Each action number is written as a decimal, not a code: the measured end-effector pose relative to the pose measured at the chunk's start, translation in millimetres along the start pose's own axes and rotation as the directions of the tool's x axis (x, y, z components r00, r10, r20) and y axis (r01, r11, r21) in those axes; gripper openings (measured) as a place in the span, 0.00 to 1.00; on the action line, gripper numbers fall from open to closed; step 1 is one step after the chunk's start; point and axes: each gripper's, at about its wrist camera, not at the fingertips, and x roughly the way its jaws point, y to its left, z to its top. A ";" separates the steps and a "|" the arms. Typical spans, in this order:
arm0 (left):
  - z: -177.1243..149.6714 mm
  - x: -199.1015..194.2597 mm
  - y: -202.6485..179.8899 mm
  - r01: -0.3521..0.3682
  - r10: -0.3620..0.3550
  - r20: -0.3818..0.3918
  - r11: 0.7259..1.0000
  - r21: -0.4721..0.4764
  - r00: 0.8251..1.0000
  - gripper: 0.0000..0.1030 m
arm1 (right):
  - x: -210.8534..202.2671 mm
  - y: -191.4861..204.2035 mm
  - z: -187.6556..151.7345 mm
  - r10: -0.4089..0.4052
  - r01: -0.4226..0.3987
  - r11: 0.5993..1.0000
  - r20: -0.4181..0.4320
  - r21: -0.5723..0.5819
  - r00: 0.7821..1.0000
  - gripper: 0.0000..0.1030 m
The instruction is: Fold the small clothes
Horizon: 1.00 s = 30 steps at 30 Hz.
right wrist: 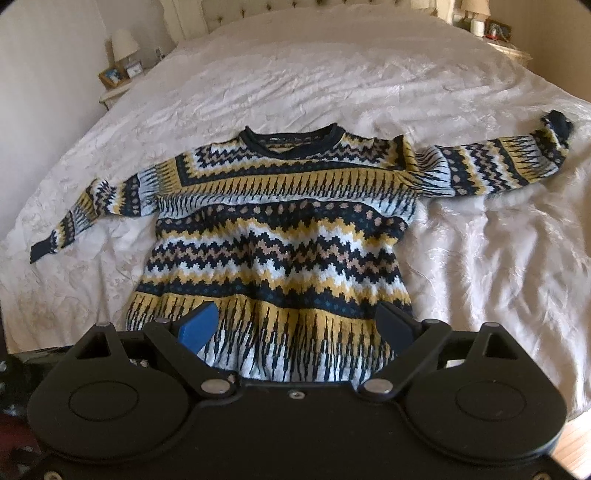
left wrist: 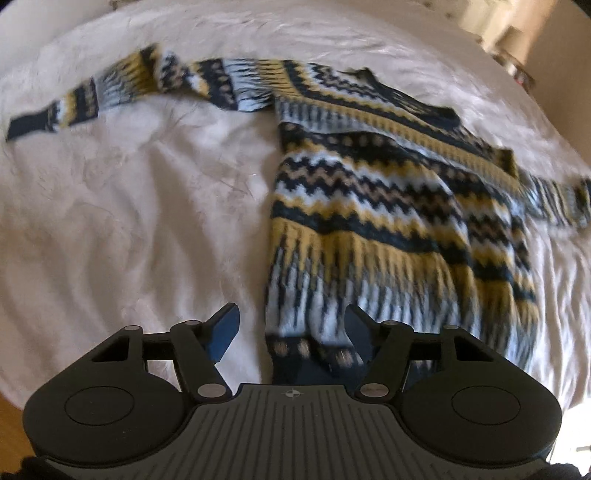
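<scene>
Sweater: a knitted sweater [right wrist: 277, 236] in navy, mustard, pale blue and tan zigzag bands lies flat and face up on the white bedspread [right wrist: 480, 258], neck hole away from me, hem toward me.
Sleeves: both spread out sideways; in my right view one sleeve [right wrist: 495, 166] runs off to the right with its dark cuff curled up, the other [right wrist: 85, 218] slopes down to the left, cuff flat on the cover.
Left gripper: my left gripper [left wrist: 291, 332] sits low at the hem's left corner [left wrist: 314, 350], jaws wide. The corner of the hem lies in the gap between my fingers; whether the right-hand finger touches the knit or just hovers over it, I can't tell. The left-hand finger is over bare bedspread [left wrist: 110, 221], just beside the sweater's edge.
Right gripper: my right gripper [right wrist: 299, 325] is over the hem's middle, jaws wide apart, nothing pinched. The blue pad [right wrist: 197, 325] and the dark one both sit over the lower band of the knit.
Contact on the right: I can't tell whether the fingers rest on the fabric or hang above it.
Picture quality: the left view is blurred.
Surroundings: a bedside table with a lamp [right wrist: 123, 46] to the far left of the bed, another nightstand [right wrist: 491, 33] at the far right corner.
</scene>
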 end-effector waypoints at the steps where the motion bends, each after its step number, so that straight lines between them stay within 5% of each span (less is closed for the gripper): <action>1: 2.9 6.4 4.0 -0.002 0.002 0.001 1.000 -0.009 1.000 0.60 | 3.5 0.7 3.7 0.000 0.000 1.000 -0.004 -0.007 1.000 0.90; 11: 37.2 60.4 -2.9 -0.037 0.041 -0.030 0.992 0.123 0.999 0.60 | 24.4 1.3 40.1 -0.027 0.027 1.000 -0.022 -0.004 0.999 0.90; 16: 48.3 63.2 -3.4 -0.019 0.026 -0.060 0.993 0.114 0.998 0.60 | 34.6 -0.2 50.6 -0.044 0.045 0.999 -0.047 0.020 0.998 0.90; 21: 52.3 59.3 -1.3 -0.004 0.012 -0.072 0.994 0.113 0.997 0.11 | 47.6 -0.4 58.0 -0.052 0.054 0.998 -0.062 0.029 0.997 0.90; 24: 53.7 46.7 1.7 -0.002 0.009 -0.059 0.994 0.113 0.998 0.06 | 56.9 -1.1 62.2 -0.042 0.045 0.999 -0.079 0.030 0.996 0.90; 30: 43.4 37.8 33.6 -0.172 0.181 -0.089 0.980 0.100 0.979 0.00 | 67.4 -11.8 69.6 -0.039 0.043 0.998 -0.085 0.050 0.996 0.90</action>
